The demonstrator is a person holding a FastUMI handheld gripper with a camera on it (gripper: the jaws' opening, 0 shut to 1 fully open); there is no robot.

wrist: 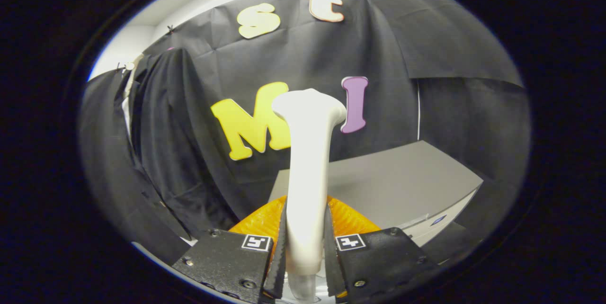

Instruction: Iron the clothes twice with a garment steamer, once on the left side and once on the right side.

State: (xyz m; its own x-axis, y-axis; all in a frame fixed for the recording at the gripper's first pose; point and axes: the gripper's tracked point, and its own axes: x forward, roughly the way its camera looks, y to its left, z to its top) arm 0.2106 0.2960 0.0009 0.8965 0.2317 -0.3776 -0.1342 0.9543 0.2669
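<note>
White steamer (307, 162) clamped in gripper (305, 252) | dark garment (161, 143) left, apart

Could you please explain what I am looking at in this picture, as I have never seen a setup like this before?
There is no robot arm here: a person carries handheld tongs, and the camera rides on them, looking forward along their two black fingers. That is why the picture looks round and bent.

The tongs are shut on a white garment steamer: both fingers press its handle from either side, and its wider head points up and away from the camera. An orange ribbed part sits just behind the fingers; I cannot tell what it belongs to.

Beyond the fingers, to the left, dark clothes hang against the booth's black cloth wall. To the right stands a grey box-like unit with a flat top.
</note>
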